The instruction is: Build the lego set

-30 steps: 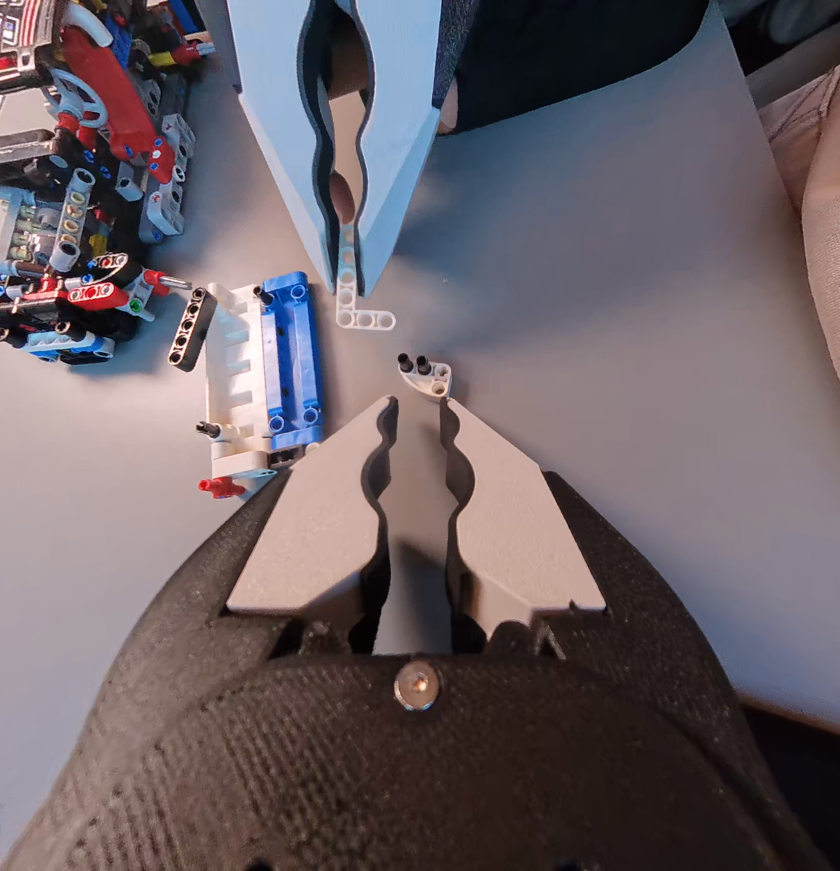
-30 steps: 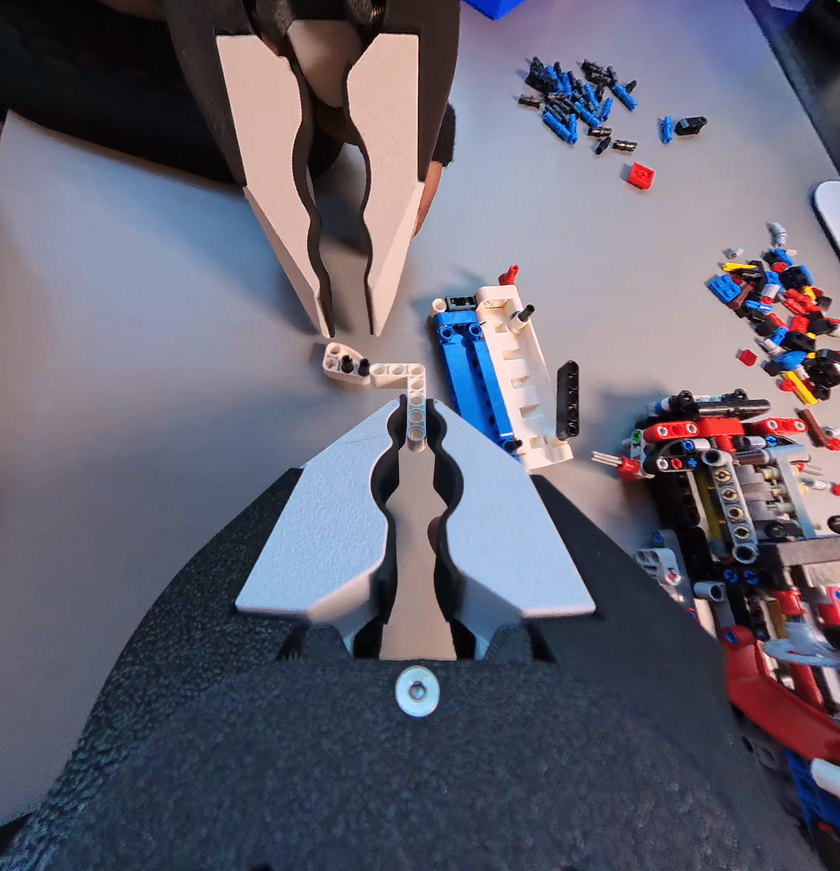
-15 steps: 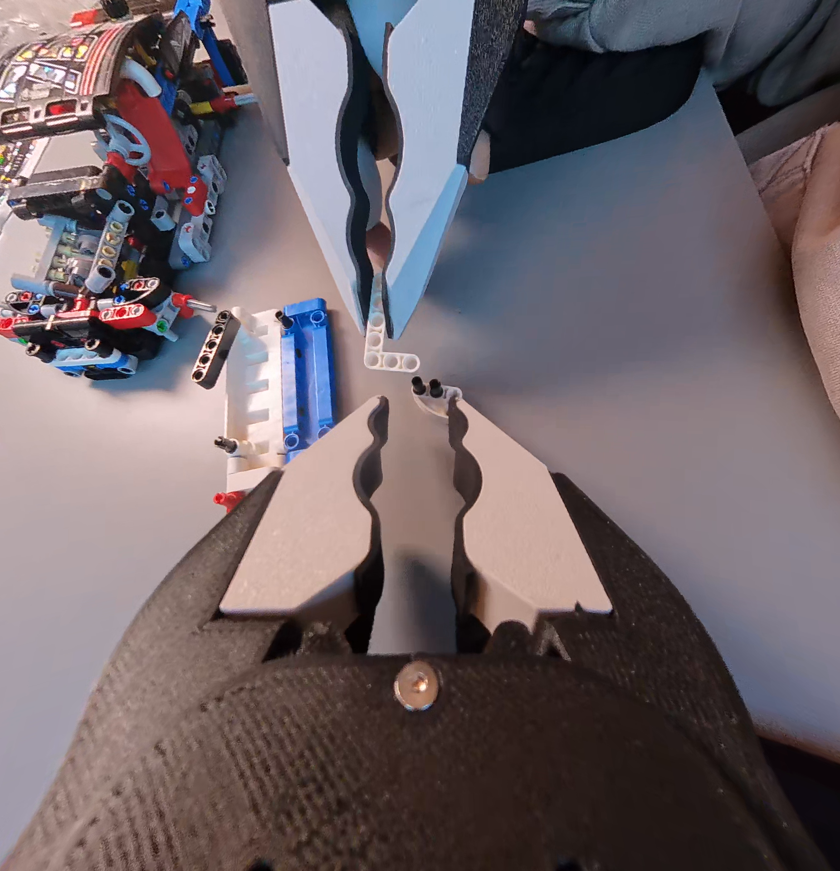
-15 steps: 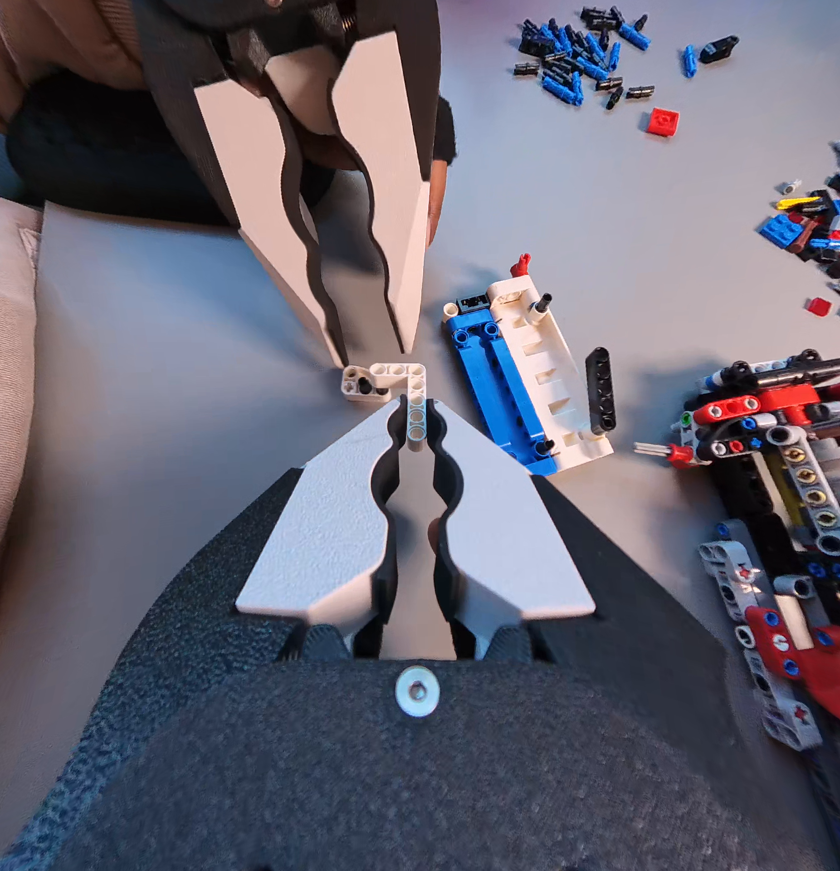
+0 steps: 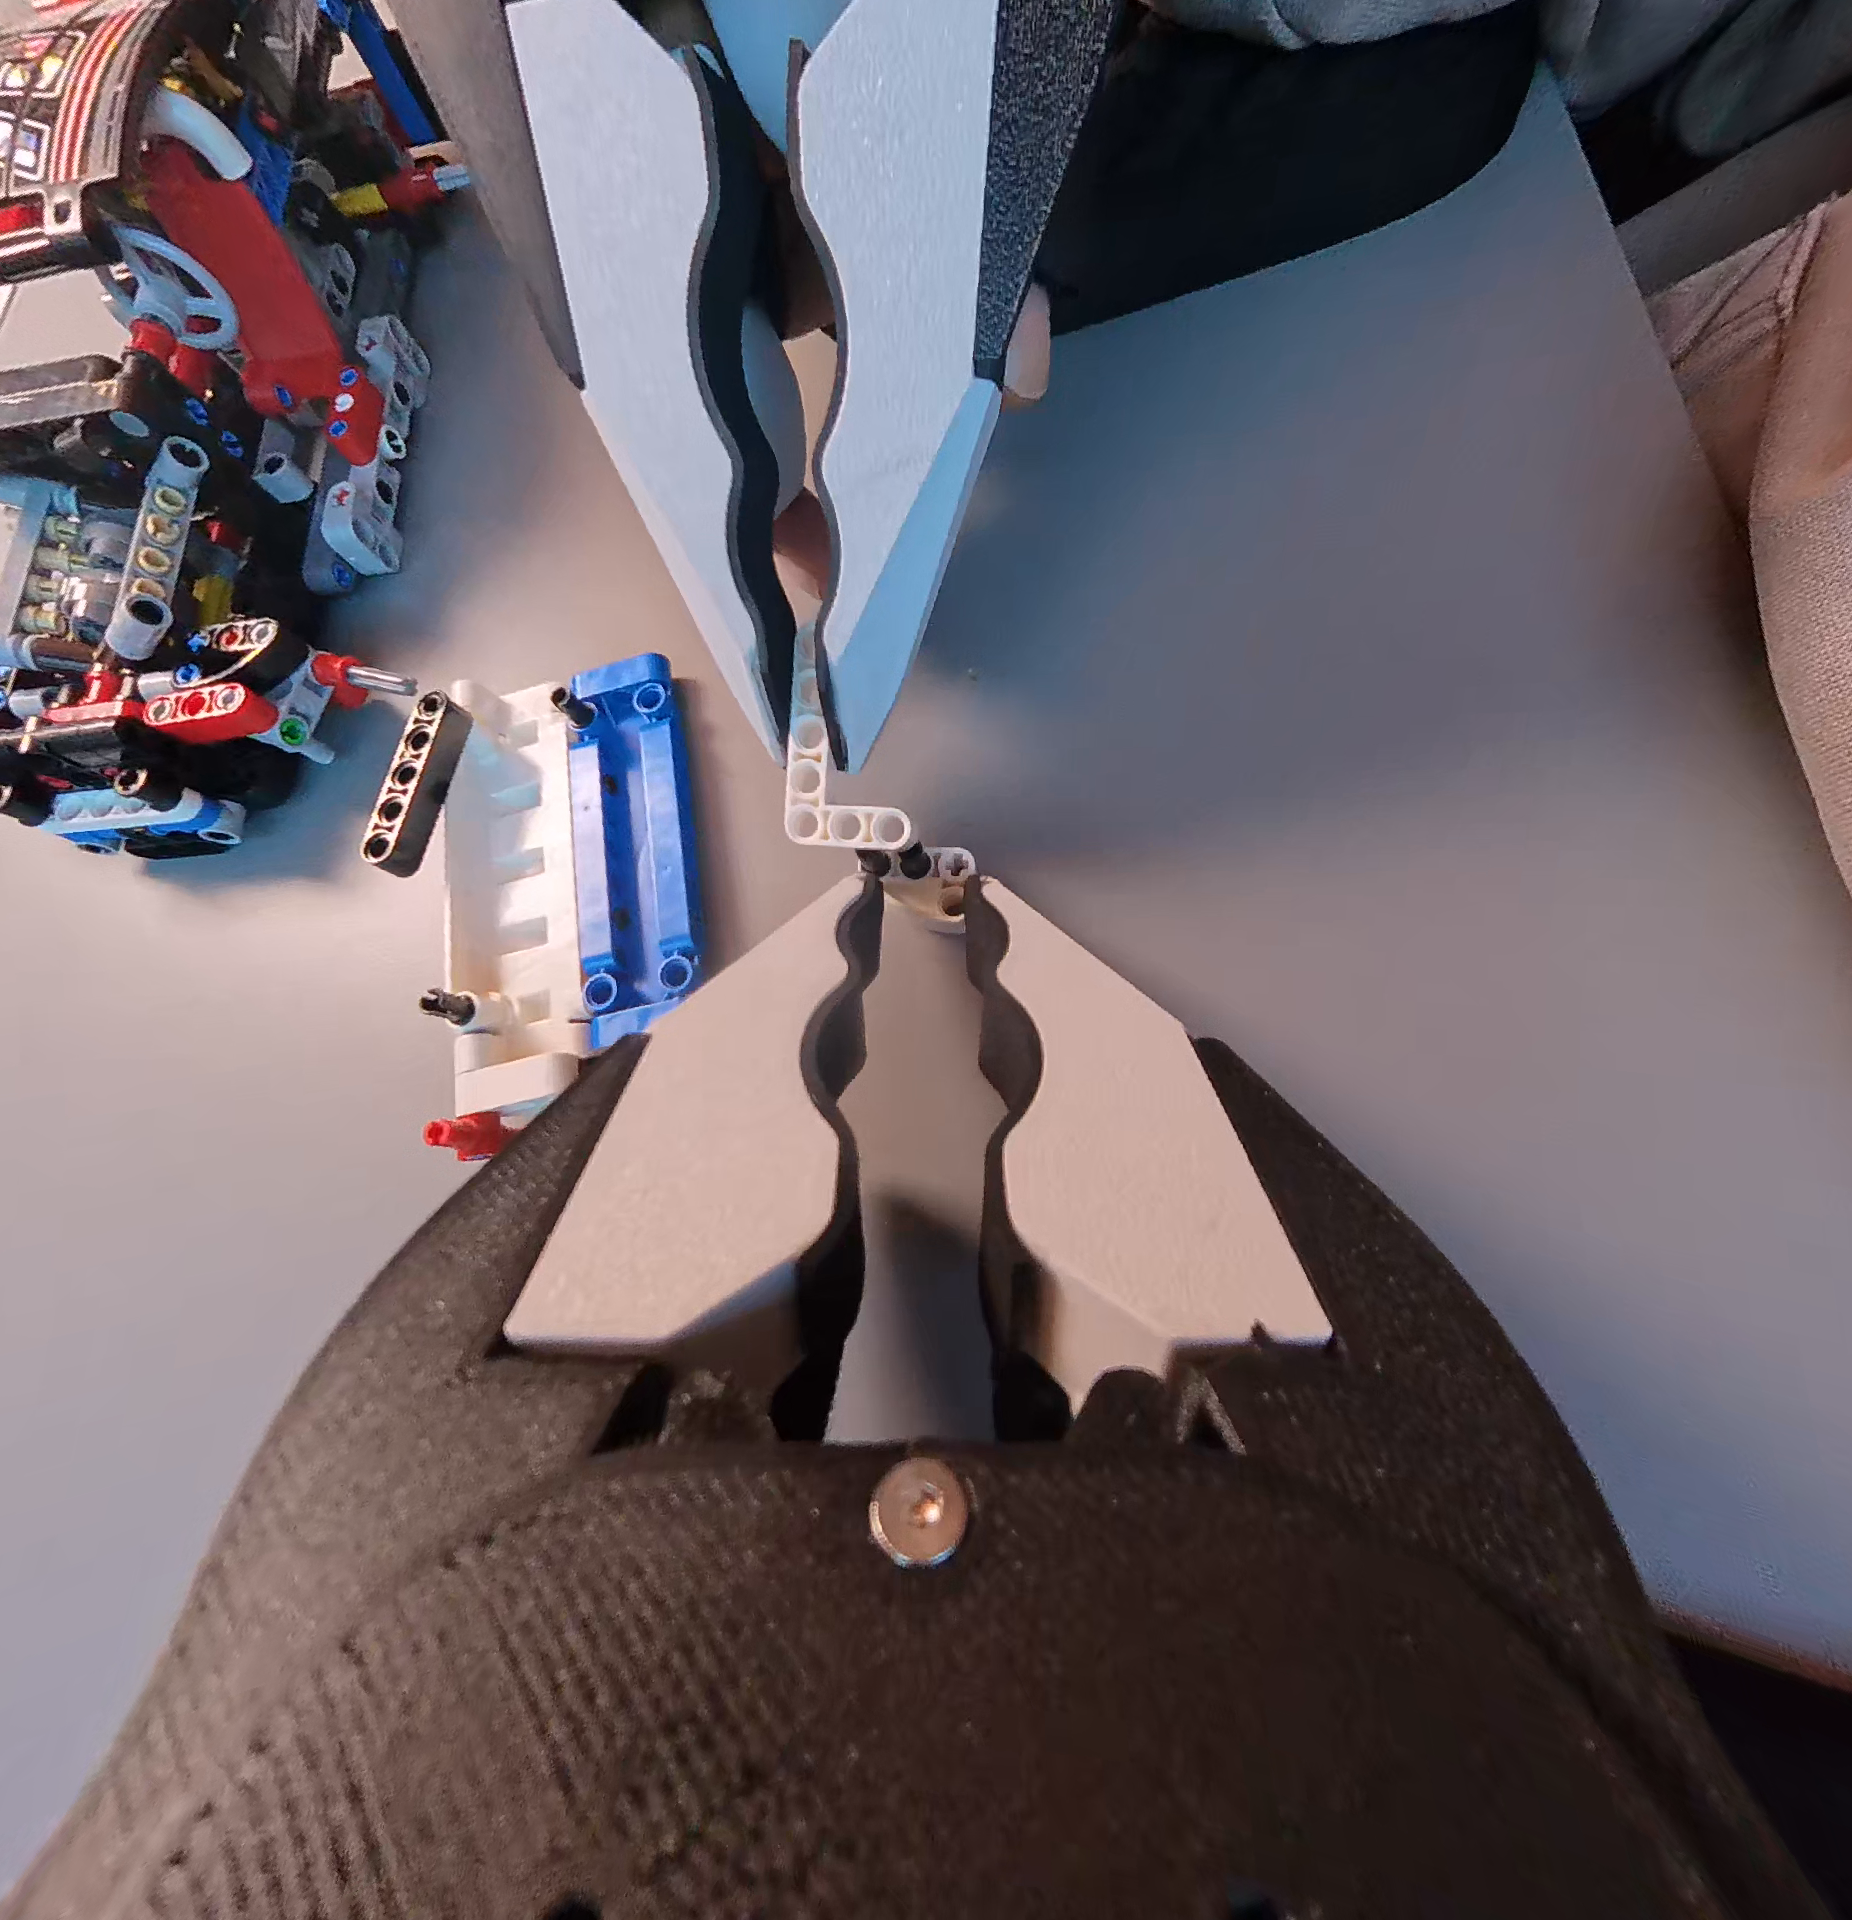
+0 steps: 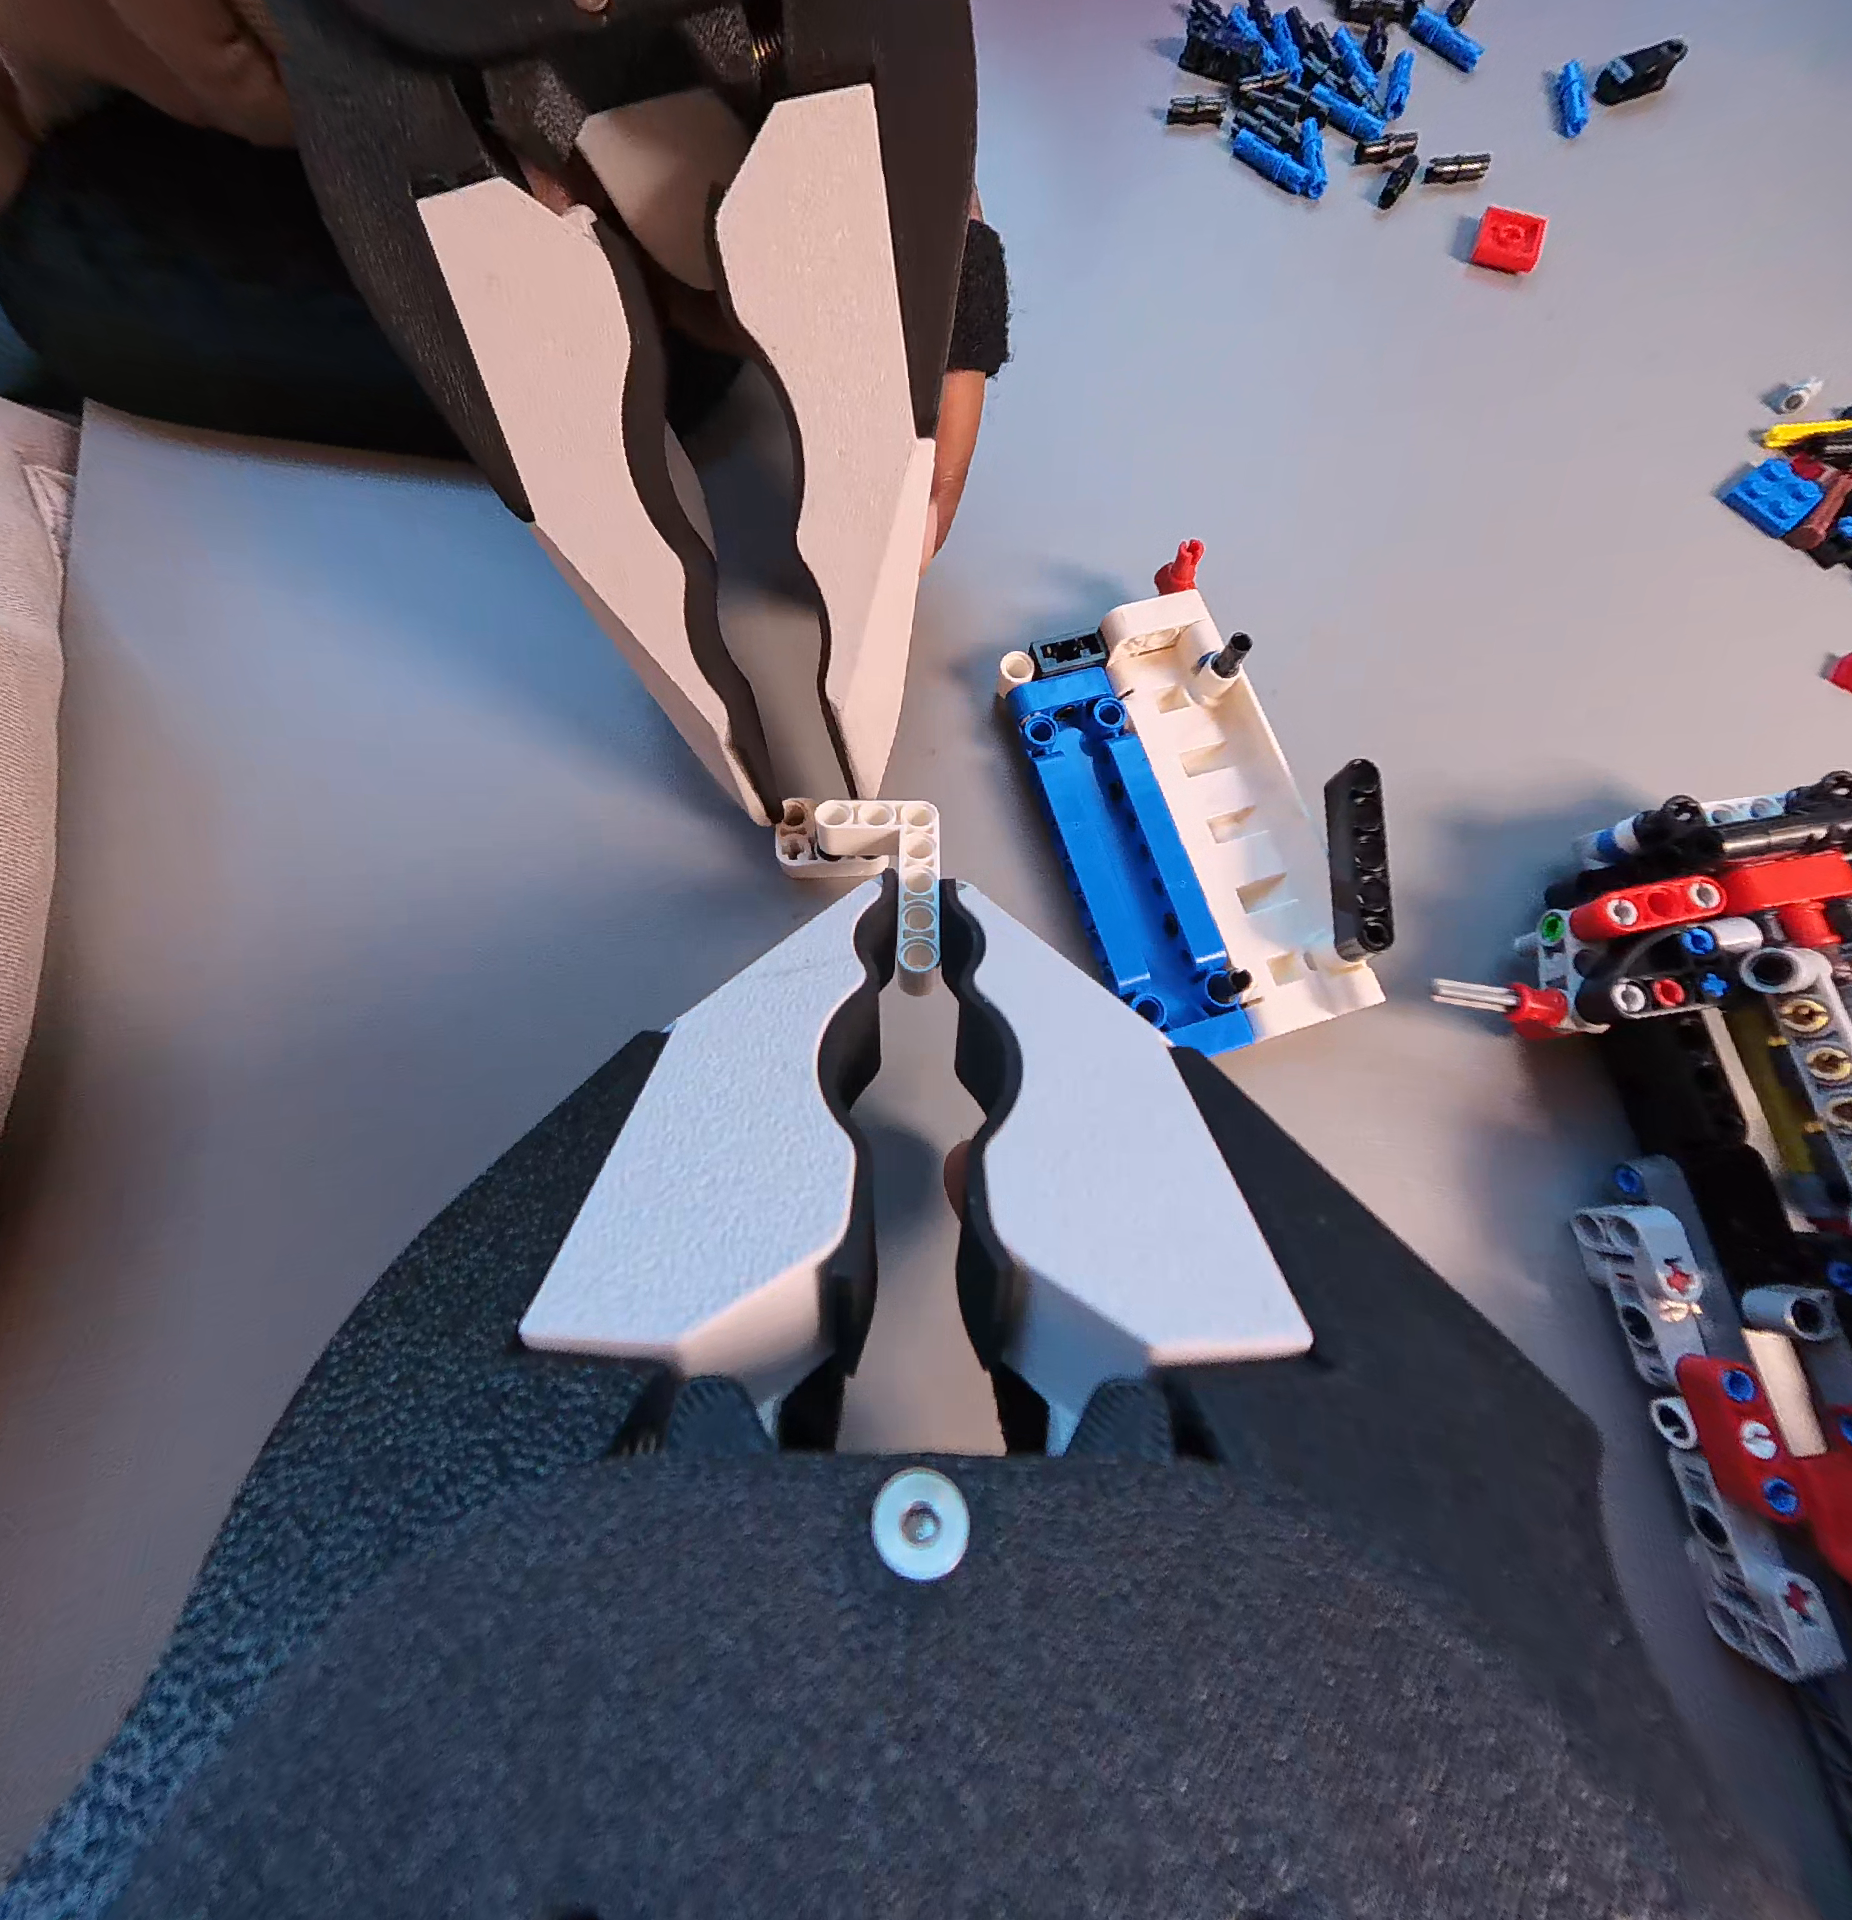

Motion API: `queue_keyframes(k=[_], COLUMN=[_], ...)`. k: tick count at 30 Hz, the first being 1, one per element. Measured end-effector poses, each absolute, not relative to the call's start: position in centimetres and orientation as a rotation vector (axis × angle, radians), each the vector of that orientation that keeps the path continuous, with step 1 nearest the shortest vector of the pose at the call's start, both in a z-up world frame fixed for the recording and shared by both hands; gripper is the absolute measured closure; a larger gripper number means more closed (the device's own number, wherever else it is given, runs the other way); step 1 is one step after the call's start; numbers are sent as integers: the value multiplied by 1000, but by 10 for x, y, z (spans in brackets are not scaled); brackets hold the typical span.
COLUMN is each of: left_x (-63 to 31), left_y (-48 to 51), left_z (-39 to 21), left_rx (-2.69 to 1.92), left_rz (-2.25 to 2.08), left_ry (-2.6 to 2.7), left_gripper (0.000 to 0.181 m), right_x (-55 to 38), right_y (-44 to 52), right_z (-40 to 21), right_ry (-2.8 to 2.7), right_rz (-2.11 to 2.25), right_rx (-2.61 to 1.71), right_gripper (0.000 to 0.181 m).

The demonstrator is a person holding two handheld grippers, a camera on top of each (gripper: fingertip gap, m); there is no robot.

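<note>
Right tongs, clenched on the white L-beam, have brought it onto the black pins of the small white connector between the released left tongs, mid-tabletop; mating appears begun.

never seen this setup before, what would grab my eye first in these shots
Dead centre, the two grippers meet tip to tip over the grey table: the right gripper pinches a white L-shaped beam, and the left gripper closes around a small white connector with black pins right against it. Beside them lies a blue and white panel assembly, and a colourful half-built vehicle crowds the table's edge.
</note>
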State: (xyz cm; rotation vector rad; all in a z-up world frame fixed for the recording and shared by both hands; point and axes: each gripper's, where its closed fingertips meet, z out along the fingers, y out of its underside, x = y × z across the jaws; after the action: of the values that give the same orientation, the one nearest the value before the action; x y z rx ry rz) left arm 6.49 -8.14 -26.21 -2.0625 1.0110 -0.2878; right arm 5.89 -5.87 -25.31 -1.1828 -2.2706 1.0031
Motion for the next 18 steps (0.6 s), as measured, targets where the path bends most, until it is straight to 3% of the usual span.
queue_keyframes(k=[18], left_x=[62], left_y=[-73], left_z=[-258], left_rx=[-2056], left_rz=[-304], left_ry=[945], left_gripper=[158], right_x=[55], right_y=[-56], right_z=[-255], right_ry=[-2326], right_rz=[982], right_rx=[-1117], right_gripper=[176])
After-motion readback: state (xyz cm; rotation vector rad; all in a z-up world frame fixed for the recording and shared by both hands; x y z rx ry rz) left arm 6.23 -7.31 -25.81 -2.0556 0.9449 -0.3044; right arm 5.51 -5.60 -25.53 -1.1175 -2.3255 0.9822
